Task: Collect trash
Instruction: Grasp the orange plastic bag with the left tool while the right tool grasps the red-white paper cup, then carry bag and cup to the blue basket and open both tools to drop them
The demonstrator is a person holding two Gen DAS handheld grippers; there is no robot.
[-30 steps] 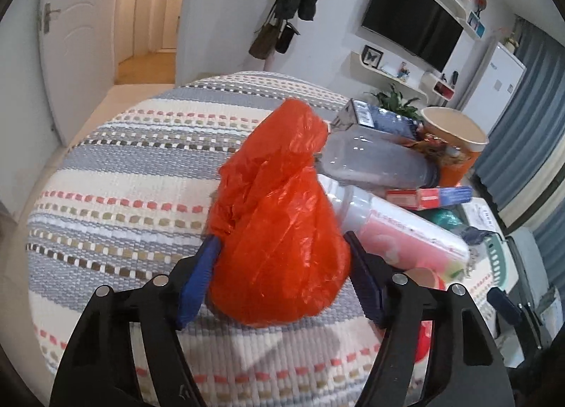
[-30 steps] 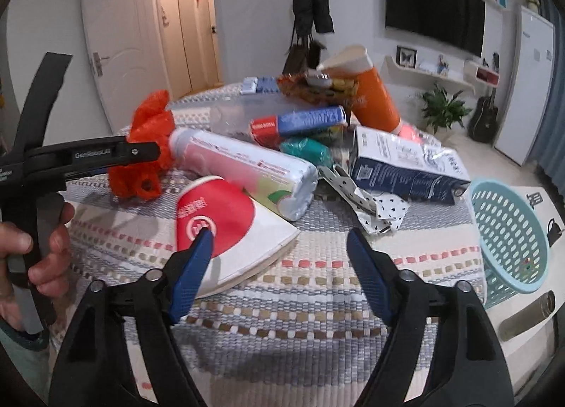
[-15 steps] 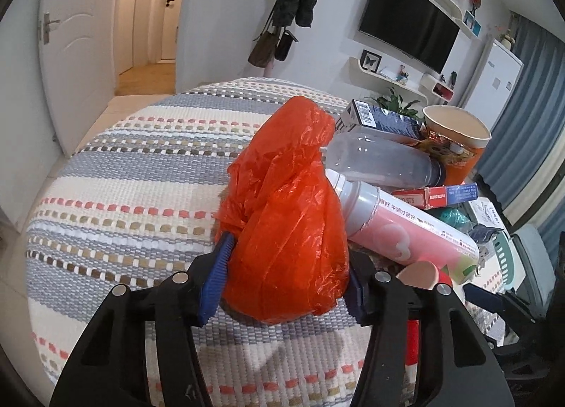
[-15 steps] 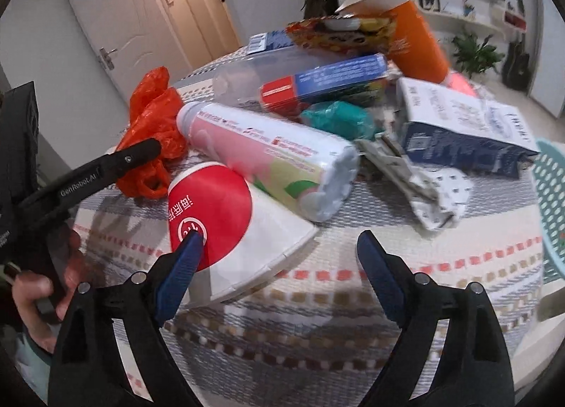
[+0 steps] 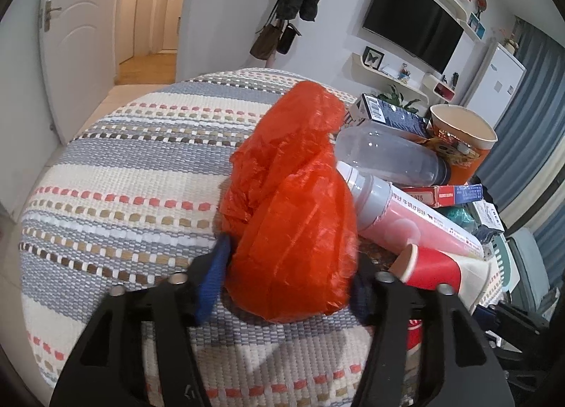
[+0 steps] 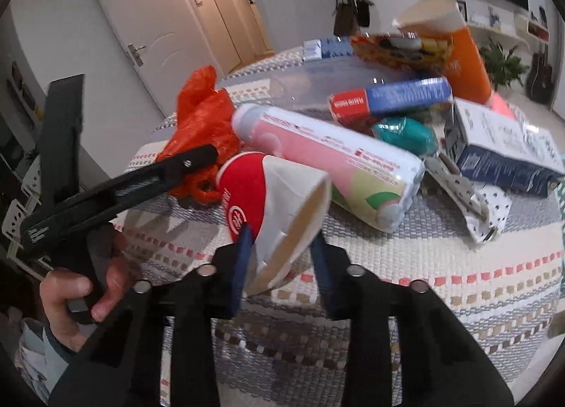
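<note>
Left wrist view: our left tool (image 5: 287,281) has closed its blue pads on the belly of the orange plastic bag (image 5: 293,216), low down where the bulk gives purchase, the bag resting on the striped bench (image 5: 123,174) against the pink bottle (image 5: 406,220). Right wrist view: our right tool (image 6: 282,255) pinches the flattened red-and-white paper cup (image 6: 279,195) at its open rim, the thinnest part, beside that bottle.

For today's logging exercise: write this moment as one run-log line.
task: collect trash | left hand-held gripper: shut on orange plastic bag | right hand-held gripper: shut on paper cup | both items on table
</note>
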